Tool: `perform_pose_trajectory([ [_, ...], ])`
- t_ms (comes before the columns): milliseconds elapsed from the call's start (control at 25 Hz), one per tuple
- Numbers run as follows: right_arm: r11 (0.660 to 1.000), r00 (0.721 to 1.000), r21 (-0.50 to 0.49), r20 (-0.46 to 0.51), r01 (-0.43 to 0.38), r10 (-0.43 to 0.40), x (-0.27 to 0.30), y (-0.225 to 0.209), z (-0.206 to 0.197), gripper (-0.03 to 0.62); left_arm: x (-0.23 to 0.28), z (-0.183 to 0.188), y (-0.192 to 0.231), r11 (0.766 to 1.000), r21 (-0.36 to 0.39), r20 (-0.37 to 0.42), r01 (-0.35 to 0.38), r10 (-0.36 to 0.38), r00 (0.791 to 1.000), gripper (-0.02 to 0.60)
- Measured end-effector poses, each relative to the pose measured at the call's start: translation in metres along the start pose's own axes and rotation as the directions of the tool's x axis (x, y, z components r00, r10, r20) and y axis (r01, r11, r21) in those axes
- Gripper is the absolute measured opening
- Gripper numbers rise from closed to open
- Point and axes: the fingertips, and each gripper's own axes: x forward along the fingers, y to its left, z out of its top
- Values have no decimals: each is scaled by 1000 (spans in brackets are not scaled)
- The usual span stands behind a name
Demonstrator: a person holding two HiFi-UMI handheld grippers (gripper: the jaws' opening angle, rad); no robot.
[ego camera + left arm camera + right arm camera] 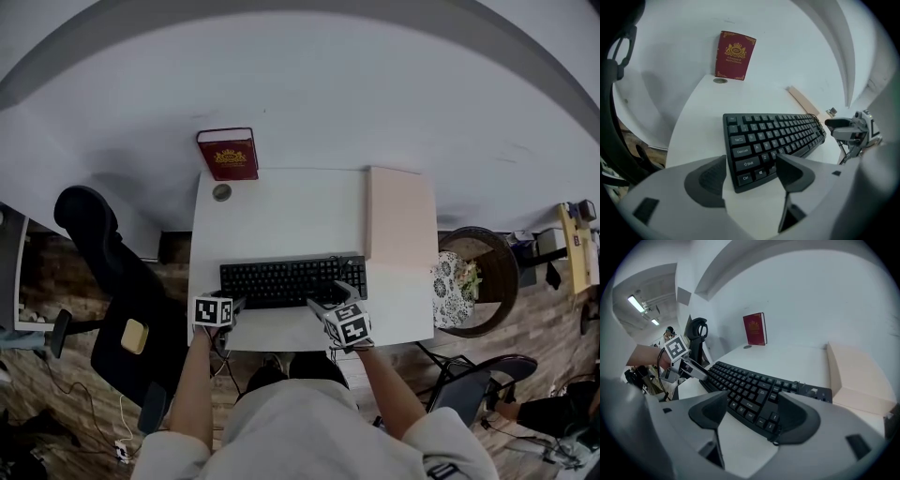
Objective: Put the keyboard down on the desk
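Grey hand-held grippers (239, 302) (328, 294), marker cubes (213, 310) (348, 325), pale shirt (300, 422)

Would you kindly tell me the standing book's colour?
Book: dark red, gold emblem; left gripper view.

Head view looks steeply down on the desk (281, 206); both gripper views look low and close across the shared keyboard (281, 281).

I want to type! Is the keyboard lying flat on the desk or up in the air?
Flat: the keyboard lies on the white desk; left gripper and right gripper are open.
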Motion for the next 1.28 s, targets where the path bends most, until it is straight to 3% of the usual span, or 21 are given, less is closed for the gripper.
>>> perform_pose_trajectory([
  [160,1000,1000,0,5,-1,1,3,7,1,326,-21,10,-4,994,75,55,-74,70,996,317],
  [240,1000,1000,-7,8,12,-12,3,8,0,299,-31,15,-17,990,107,112,-93,81,990,257],
  [360,998,998,-26,22,52,-52,3,10,1,218,-37,16,-37,983,139,184,-120,93,979,119],
  [520,998,998,-31,35,59,-58,2,17,4,162,-37,15,-56,982,134,238,-130,96,967,34],
  [880,992,991,-30,59,124,-122,-6,33,-1,5,-54,21,-82,988,111,355,-109,63,933,11],
  [1280,987,980,-30,126,160,-155,-27,77,0,3,-82,7,-109,988,145,436,-52,-17,900,11],
])
